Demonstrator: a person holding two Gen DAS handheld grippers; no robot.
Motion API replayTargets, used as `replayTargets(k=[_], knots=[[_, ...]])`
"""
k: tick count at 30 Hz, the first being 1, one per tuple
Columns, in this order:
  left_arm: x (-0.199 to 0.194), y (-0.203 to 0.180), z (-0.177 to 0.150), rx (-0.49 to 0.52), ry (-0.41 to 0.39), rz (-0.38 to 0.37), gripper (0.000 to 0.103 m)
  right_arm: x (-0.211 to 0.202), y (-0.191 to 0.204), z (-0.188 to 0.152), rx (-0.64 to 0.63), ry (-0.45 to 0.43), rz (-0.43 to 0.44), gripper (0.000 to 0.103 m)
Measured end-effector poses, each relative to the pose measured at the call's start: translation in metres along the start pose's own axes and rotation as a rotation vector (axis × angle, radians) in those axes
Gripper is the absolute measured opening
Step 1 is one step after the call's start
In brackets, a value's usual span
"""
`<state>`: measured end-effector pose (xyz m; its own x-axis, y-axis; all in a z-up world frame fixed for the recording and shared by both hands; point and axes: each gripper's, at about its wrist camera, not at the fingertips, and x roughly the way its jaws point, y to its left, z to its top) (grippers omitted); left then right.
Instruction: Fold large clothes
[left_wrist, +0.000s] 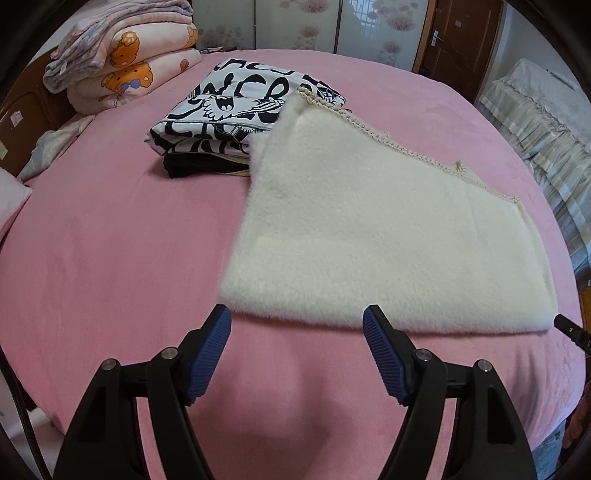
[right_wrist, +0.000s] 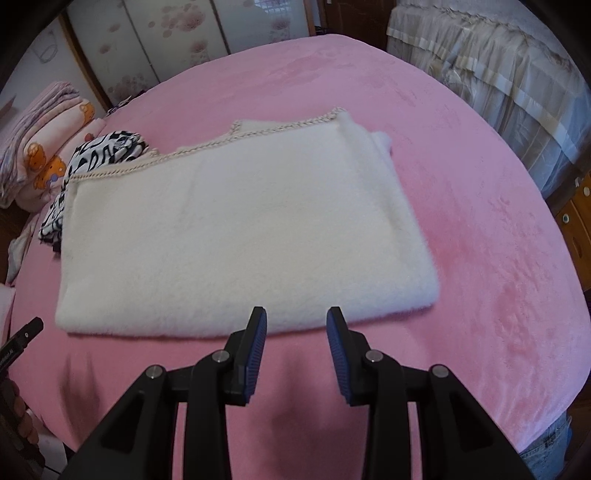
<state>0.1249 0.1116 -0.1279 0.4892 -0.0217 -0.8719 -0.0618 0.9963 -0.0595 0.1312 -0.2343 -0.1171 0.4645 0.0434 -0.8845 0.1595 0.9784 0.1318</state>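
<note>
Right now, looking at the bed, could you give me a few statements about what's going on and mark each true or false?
1. The cream fluffy garment lies folded on the pink bed. True.
2. The left hand-held gripper is clamped on the garment. False: it is open, holding nothing.
3. A black-and-white printed cloth sits beside the garment's far corner. True.
4. The right hand-held gripper holds the braided trim. False: its jaws are apart and empty, and the trim is on the far edge.
5. The stacked bear-print quilts lie on the garment. False: they sit apart, at the bed's far side.
</note>
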Motion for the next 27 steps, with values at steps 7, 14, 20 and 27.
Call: replayTargets(k=[7, 14, 20, 27], knots=[[-0.013, 0.009, -0.016, -0.061, 0.020, -0.073, 0.073, -0.026, 0.031, -0.023, -0.057, -0.064, 0.018, 0.034], [0.004, 0.010, -0.035, -0.084, 0.069, -0.172, 0.073, -0.029, 0.058, -0.041, -0.104, -0.126, 0.015, 0.034], [0.043, 0.015, -0.054, -0.182, 0.128, -0.331, 0.073, -0.008, 0.075, -0.052, -0.110, -0.105, 0.035, 0.034], [0.090, 0.024, -0.056, -0.297, 0.117, -0.417, 0.073, 0.013, 0.087, -0.054, -0.108, -0.083, 0.066, 0.034]])
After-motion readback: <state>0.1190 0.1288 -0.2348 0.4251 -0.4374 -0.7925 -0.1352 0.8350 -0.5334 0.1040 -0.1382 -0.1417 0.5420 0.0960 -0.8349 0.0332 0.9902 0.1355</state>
